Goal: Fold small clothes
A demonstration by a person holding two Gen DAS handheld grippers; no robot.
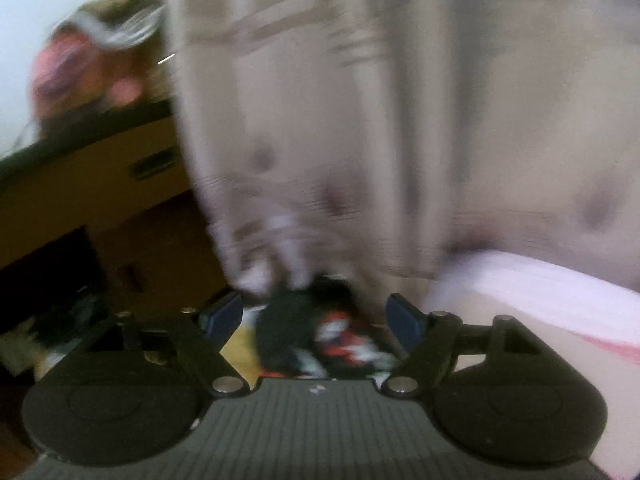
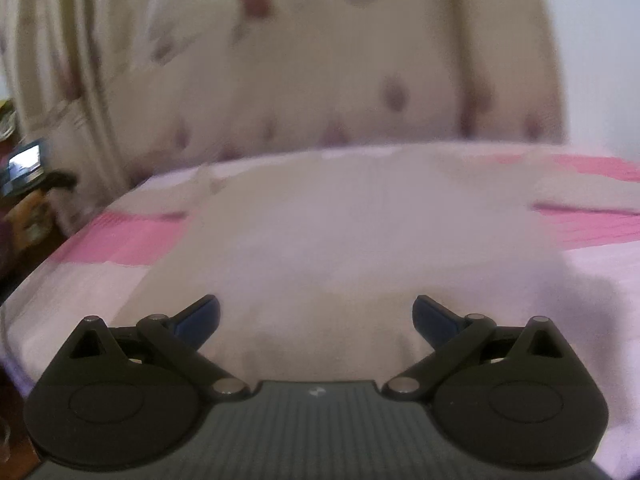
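Note:
Both views are motion-blurred. A pale, whitish garment [image 2: 340, 248] lies flat on the pink-and-white bedspread [image 2: 132, 240], just ahead of my right gripper [image 2: 316, 316], which is open and empty above its near edge. My left gripper [image 1: 316, 316] is open and empty, off the left side of the bed; between its blue fingers [image 1: 224, 316] I see a dark heap of clothes with red and white patches [image 1: 320, 336] lower down. The corner of the bed [image 1: 540, 304] shows at right in the left wrist view.
A cream curtain with dull purple spots [image 2: 320, 60] hangs behind the bed and also fills the left wrist view [image 1: 360, 120]. A wooden cabinet [image 1: 92, 184] with pink objects [image 1: 80, 72] on top stands at left. A small lit screen [image 2: 24, 164] sits at far left.

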